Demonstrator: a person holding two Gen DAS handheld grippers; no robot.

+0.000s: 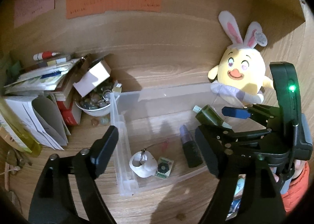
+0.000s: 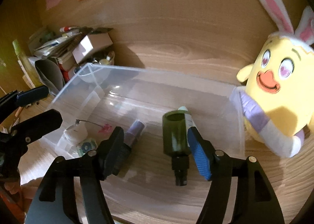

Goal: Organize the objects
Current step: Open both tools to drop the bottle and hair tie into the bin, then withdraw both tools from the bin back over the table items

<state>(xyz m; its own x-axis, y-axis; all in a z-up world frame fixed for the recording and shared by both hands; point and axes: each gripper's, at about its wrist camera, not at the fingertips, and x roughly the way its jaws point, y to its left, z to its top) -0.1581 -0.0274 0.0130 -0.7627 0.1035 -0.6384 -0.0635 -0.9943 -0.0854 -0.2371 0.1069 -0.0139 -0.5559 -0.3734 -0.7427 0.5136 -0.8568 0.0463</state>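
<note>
A clear plastic bin (image 2: 137, 70) stands on the wooden desk. In it lie a dark green bottle (image 2: 175, 133) with a small white tube (image 2: 188, 118) beside it, a purple-capped dark bottle (image 2: 133, 131), a white roll (image 1: 142, 163) and a small green card (image 1: 163, 167). My right gripper (image 2: 157, 151) is open over the bin. The green bottle lies between its fingers, close to the blue pad (image 2: 198, 155) and apart from the black one. My left gripper (image 1: 157, 149) is open wide, straddling the bin's left wall (image 1: 115, 118) above the white roll, holding nothing.
A yellow bunny-eared plush (image 1: 241, 74) leans at the bin's far right corner. Left of the bin are stacked books and papers (image 1: 39, 86), a cardboard box (image 1: 92, 78) and a white bowl of stones (image 1: 96, 104). Coloured notes (image 1: 113, 0) hang on the back panel.
</note>
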